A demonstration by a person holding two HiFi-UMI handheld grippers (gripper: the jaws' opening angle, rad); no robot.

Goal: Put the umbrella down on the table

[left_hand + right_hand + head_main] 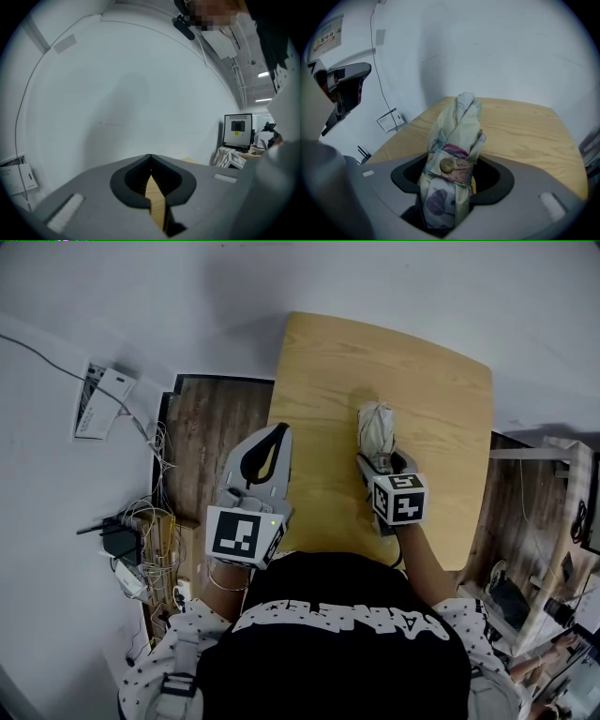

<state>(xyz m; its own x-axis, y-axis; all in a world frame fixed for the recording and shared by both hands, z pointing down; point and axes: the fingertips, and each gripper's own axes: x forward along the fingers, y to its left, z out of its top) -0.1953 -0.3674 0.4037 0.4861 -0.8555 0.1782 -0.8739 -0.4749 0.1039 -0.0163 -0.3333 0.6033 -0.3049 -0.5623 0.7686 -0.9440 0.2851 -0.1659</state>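
Nearest the head camera is the person's black shirt [347, 643] with white lettering, at the near edge of the pale wooden counter [441, 409] with rounded corners. Both tongs reach out from there.

Above the middle of the counter, the right tongs [379, 461] grip a folded umbrella [377, 426] of cream fabric with a faded flower print, wrapped with a strap and a round button. In the right gripper view the umbrella [457, 126] fills the gap between the jaws of the right tongs [454, 180], which stand wide and press on its bundled cloth. Its free end points away from the person and slopes down toward the counter [525, 136]. I cannot tell whether that end already touches the wood.

The left tongs [279, 431] hang at the counter's left edge, partly over the floor, well apart from the umbrella. In the left gripper view the jaws of the left tongs [150, 158] meet at the tips with nothing between them; only a sliver of the counter's wood shows through the gap behind the tips.

As I judge it, the carrying is done, since the umbrella is over the counter and tilted toward it. Laying it flat on the wood, opening the right tongs and drawing them clear are not yet done. The left tongs seem to have no part in this.
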